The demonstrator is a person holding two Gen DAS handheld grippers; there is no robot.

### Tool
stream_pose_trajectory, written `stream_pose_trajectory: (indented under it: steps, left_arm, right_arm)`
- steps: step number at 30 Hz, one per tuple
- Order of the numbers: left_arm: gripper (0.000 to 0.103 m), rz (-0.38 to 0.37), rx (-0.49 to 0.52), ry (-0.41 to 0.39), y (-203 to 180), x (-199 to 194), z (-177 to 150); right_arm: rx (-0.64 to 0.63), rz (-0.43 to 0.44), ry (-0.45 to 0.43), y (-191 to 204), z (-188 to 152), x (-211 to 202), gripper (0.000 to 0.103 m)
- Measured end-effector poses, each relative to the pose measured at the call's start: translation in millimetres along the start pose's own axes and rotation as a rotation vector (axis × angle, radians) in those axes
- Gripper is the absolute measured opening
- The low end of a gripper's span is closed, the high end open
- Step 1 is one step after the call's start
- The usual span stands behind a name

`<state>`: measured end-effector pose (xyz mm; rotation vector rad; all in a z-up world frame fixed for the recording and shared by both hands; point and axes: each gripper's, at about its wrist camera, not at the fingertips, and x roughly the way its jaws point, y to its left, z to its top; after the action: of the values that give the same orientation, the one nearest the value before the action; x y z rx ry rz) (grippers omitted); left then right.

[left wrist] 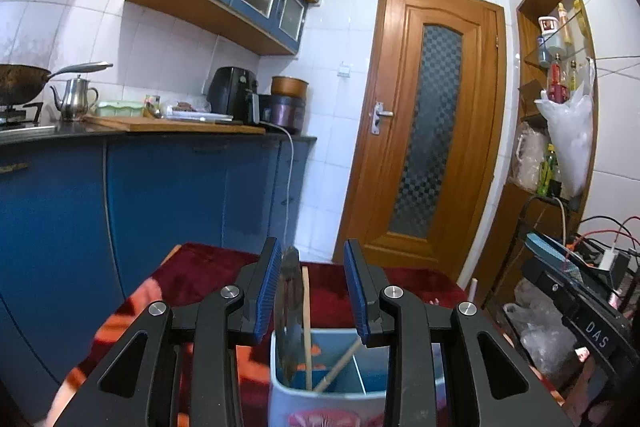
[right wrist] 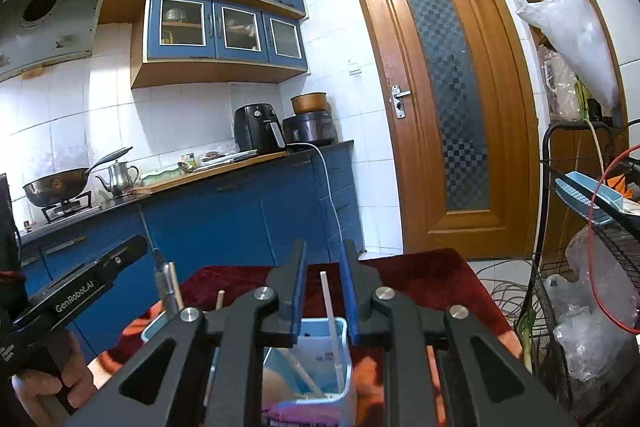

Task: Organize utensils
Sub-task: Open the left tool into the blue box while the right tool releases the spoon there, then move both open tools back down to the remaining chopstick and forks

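while both grippers hang over the holder (left wrist: 280, 383), neither one grips anything: the left gripper (left wrist: 312, 291) stands with its jaws spread wide, and a dark flat utensil (left wrist: 290, 307) rises between them close to the left pad (left wrist: 267, 291) without clearly touching it, so whether there is contact i cannot tell. beside it a thin wooden stick (left wrist: 306, 323) stands upright and a second stick (left wrist: 340, 363) leans across the same compartment, all resting in the pale blue holder, which sits on the red cloth (left wrist: 208, 267) of the table. a divider splits the holder, likely so that kinds can be kept apart. the right gripper (right wrist: 323, 291) has its jaws parted too, though less widely, and a white straw-like stick (right wrist: 331, 323) stands between them in the other compartment, free of both pads as far as can be seen. standing the pieces on end keeps their tops reachable from above, which suits this downward approach. judging by this, several utensils are already housed, and the open jaws fit either a release or a coming pinch.
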<state>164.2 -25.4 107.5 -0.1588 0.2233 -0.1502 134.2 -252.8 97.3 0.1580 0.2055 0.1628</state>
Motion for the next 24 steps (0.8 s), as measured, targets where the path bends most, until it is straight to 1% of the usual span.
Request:
stream_pose_trajectory:
  steps: [6, 10, 13, 17, 21, 24]
  left_arm:
    - [0.033, 0.003, 0.03, 0.052, -1.6, -22.2, -2.9]
    - [0.033, 0.03, 0.032, 0.092, 1.6, -37.3, -5.5]
    - [0.033, 0.032, 0.02, 0.128, 5.7, -47.1, -8.6]
    - [0.033, 0.006, -0.01, 0.189, 12.1, -58.6, -18.1]
    - [0.033, 0.013, -0.01, 0.24, 15.3, -66.8, -28.6]
    - [0.033, 0.017, -0.012, 0.282, 17.5, -71.2, -37.1]
  right_arm:
    - [0.021, 0.011, 0.052, -2.3, -1.6, -21.1, 0.022]
    - [0.036, 0.012, 0.104, -3.0, -7.1, -32.8, 0.025]
    - [0.039, 0.009, 0.142, -1.5, -14.6, -42.0, 0.026]
    - [0.056, 0.01, 0.2, -1.2, -28.8, -52.4, 0.026]
    - [0.072, 0.014, 0.256, -5.1, -41.2, -60.8, 0.026]
    - [0.078, 0.016, 0.291, -8.1, -49.9, -66.8, 0.028]
